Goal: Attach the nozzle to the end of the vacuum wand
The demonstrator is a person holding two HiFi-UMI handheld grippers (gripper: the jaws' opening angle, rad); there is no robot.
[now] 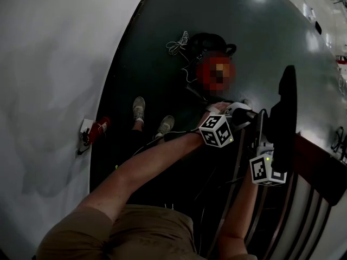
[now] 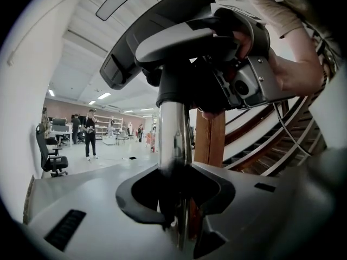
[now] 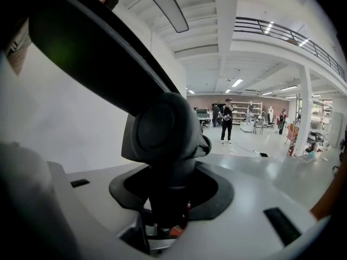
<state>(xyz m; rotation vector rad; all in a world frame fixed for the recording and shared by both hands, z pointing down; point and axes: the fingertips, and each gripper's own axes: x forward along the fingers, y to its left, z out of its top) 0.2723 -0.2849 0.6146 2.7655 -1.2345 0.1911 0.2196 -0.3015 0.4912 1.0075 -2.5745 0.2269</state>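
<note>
The left gripper (image 2: 181, 232) has its 2 jaws clenched on the shiny metal tube of the vacuum wand (image 2: 173, 140), which rises straight out from between them. The tube's upper end runs into the black neck of the nozzle (image 2: 162, 42); whether it is fully seated there cannot be told. The right gripper (image 3: 162, 232) is grasping the nozzle (image 3: 162, 134) by that black neck, jaws pressed on either side just below the round swivel joint, while the flat head of the nozzle slants away up and to the left. In the left gripper view the right hand (image 2: 295, 72) wraps the right gripper's grey body, close beside the nozzle's neck. From the head view the 2 marker cubes sit near each other, the left one (image 1: 217, 130) higher in the picture and the right one (image 1: 267, 170) lower, with the nozzle (image 1: 287, 118) standing as a dark upright shape just beyond them. A wooden stair rail (image 1: 320, 172) passes beneath on the right. Farther out lie the dark floor (image 1: 157, 47), the person's 2 shoes (image 1: 139, 108), a white wall (image 1: 49, 64) and a red object (image 1: 98, 129) at its foot. In the hall beyond, a person (image 3: 226, 121) stands.
</note>
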